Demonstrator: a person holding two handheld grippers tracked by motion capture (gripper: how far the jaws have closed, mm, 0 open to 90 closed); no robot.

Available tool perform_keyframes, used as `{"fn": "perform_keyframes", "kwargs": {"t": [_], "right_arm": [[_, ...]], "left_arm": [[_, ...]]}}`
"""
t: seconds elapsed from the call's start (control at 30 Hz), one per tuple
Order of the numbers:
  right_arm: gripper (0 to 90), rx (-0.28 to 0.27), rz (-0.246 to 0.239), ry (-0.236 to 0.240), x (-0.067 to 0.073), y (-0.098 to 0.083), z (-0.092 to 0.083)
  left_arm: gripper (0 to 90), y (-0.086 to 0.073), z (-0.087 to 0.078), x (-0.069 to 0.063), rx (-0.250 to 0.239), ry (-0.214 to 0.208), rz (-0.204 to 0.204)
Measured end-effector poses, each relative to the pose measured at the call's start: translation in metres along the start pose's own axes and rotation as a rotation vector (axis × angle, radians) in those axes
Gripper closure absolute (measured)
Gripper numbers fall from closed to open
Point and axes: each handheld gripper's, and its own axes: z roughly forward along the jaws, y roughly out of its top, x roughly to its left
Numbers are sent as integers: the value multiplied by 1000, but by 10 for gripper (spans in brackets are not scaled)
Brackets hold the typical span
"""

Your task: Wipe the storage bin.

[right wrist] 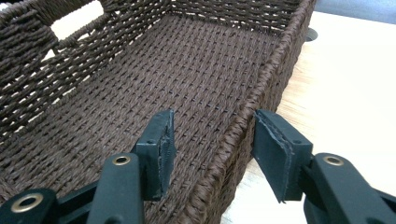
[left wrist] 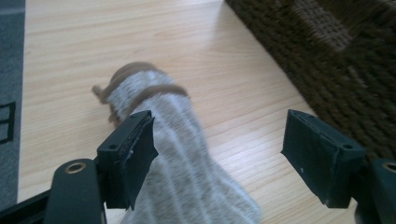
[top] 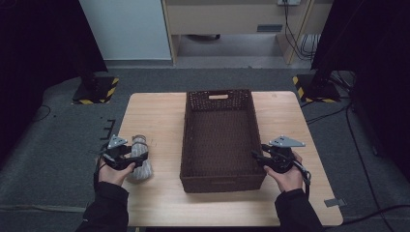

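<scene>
While our right gripper straddled the right wall of the brown woven basket, one jaw inside and one outside, its pads stood apart from the weave, gripping nothing. Our left gripper hung released over the rolled grey sock, whose side lay against one pad only. That sock rested on the wooden table, left of the basket.

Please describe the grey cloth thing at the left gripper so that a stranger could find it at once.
Start at the wooden table with the large dark woven basket in its middle. Left of the basket, by the left gripper, lies a rolled grey sock. It is the one soft, pale thing there, with a brown band around its far end.
</scene>
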Motion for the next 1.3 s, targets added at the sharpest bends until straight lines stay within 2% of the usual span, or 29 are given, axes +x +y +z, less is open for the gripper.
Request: {"fn": "perform_keyframes", "kwargs": {"t": [0.23, 0.43, 0.77, 0.93, 1.03, 1.13, 1.23, 1.3], "right_arm": [[557, 37, -15, 3, -1, -4, 5], [639, 48, -20, 1, 1, -5, 8], [650, 38, -39, 33, 3, -4, 11], [650, 35, -37, 54, 6, -3, 15], [650, 24, -36, 60, 9, -2, 18], [648, 25, -41, 54, 9, -2, 18], [631, 35, -58, 44, 11, -2, 17], [588, 41, -61, 44, 11, 0, 16]], "left_arm": [[261, 11, -4, -27, -53, -61, 63], [300, 15, -2, -47, -62, -119, 101], [352, 21, -1, -76, -82, -184, 163], [378, 21, 3, -85, -70, -209, 176], [410, 19, 7, -88, -44, -215, 187], [439, 18, 10, -90, -37, -227, 177], [454, 18, 12, -93, -29, -231, 184], [461, 18, 14, -95, -24, -230, 186]]}}
